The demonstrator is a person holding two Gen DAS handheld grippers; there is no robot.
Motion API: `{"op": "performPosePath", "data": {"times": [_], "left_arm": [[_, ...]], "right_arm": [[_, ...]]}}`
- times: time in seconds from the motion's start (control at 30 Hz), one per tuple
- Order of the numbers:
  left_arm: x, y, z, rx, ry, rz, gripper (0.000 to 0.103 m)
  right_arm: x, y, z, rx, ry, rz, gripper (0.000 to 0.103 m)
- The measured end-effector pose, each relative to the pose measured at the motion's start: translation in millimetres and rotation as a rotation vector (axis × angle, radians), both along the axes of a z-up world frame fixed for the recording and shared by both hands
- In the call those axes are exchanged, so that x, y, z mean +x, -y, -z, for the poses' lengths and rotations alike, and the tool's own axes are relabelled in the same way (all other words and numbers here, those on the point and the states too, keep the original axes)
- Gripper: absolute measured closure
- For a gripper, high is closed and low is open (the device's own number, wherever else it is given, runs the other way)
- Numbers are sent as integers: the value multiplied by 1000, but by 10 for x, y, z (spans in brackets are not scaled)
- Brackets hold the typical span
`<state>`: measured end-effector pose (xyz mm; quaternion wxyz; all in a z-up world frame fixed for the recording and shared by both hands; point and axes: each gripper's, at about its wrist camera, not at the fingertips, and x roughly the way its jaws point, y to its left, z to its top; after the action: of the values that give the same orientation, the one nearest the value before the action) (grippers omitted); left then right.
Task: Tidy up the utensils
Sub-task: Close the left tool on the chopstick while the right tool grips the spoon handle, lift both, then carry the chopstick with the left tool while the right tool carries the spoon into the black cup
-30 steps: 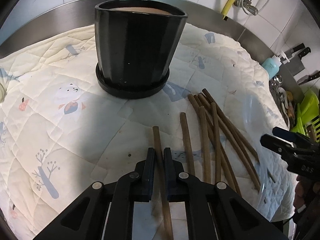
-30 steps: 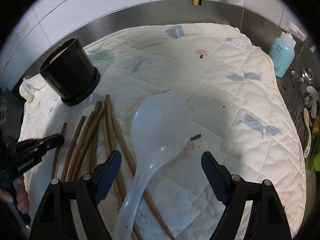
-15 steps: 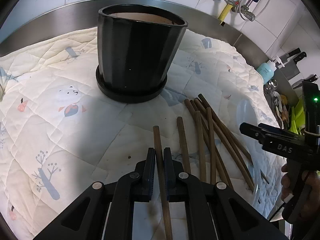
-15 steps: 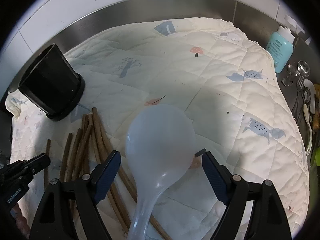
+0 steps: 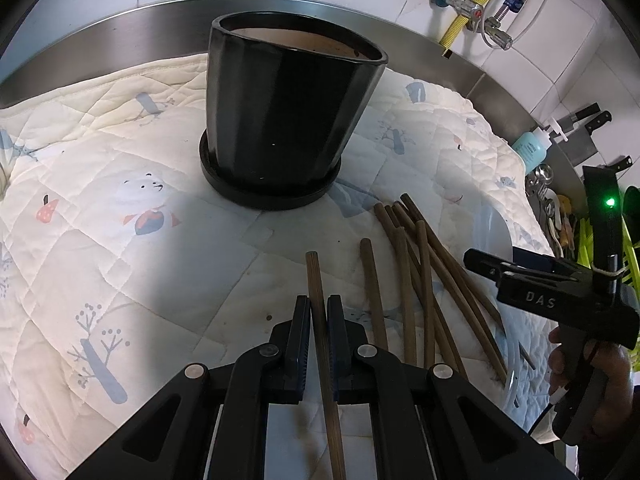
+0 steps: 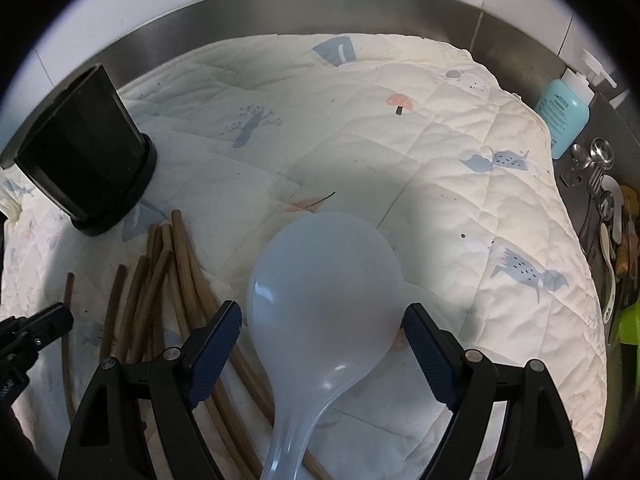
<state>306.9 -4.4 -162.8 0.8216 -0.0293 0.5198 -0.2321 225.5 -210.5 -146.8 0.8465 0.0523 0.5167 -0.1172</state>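
My left gripper (image 5: 319,308) is shut on a brown wooden chopstick (image 5: 314,276), held a little above the quilted cloth (image 5: 120,240) and pointing at the black pot (image 5: 292,116) standing on a black saucer. Several more chopsticks (image 5: 416,276) lie fanned out to its right; they also show in the right wrist view (image 6: 160,280). My right gripper (image 6: 320,320) is open, its jaws on either side of a translucent white rice spoon (image 6: 324,292) lying on the cloth. The pot (image 6: 80,160) sits far left in that view.
A steel rim (image 6: 280,8) rings the cloth. A teal bottle (image 6: 564,116) and a rack of metal spoons (image 6: 600,168) stand at the right edge. Knives (image 5: 592,116) and gas pipes (image 5: 472,4) are on the tiled wall behind.
My left gripper has lifted slightly with the chopstick. My right gripper has moved forward over the spoon, so the spoon bowl now lies between its open jaws.
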Motion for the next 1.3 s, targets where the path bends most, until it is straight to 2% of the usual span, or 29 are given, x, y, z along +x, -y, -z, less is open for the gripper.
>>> {"op": "performPosePath", "data": {"times": [0.07, 0.17, 0.37, 0.53, 0.7, 1.0, 1.3], "left_arm": [[-3, -3, -2, 0, 1, 0, 95], [-2, -11, -11, -2, 2, -4, 95], [-14, -44, -53, -8, 11, -14, 95], [-57, -98, -206, -20, 41, -28, 95], [-153, -170, -453, -45, 81, -47, 95], [-407, -270, -991, -87, 180, -69, 96], [-538, -290, -1541, -124, 291, -92, 96]], "right_arm": [[-2, 19, 26, 9, -6, 8, 12], [1, 40, 33, 15, -6, 13, 21], [-30, 50, -3, 20, 5, 5, 22], [-110, 67, -168, 55, 58, -16, 22], [-222, 8, -403, 90, 144, -83, 22], [-501, -179, -813, 85, 273, -215, 22], [-600, -129, -1060, 135, 346, -248, 22]]}}
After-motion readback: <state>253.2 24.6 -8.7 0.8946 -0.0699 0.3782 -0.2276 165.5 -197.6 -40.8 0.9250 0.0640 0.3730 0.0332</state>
